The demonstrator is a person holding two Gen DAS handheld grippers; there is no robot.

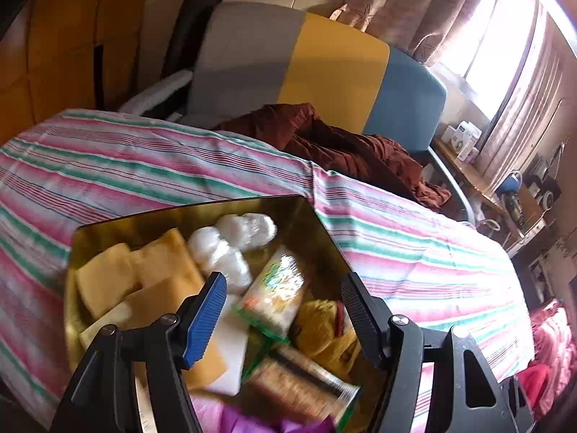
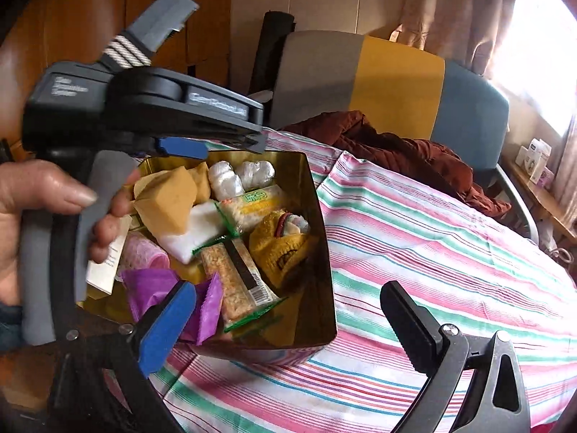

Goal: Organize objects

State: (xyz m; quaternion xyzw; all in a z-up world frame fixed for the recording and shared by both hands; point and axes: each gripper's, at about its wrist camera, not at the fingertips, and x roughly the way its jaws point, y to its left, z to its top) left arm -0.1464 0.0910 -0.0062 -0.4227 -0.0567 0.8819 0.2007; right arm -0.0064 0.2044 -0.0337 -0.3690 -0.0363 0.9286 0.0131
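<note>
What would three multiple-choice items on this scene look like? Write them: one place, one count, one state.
1. The gold tin stands on:
A) the striped cloth
B) the chair
C) the floor
2. White bundles in the tin:
A) none
B) two
C) five
3. The right gripper is:
A) shut on a sponge
B) shut on a packet
C) open, empty

Answers:
1 A, the cloth spreads out from under the tin.
2 B, two lie side by side at its far end.
3 C, its fingers stand wide apart, gripping nothing.
</note>
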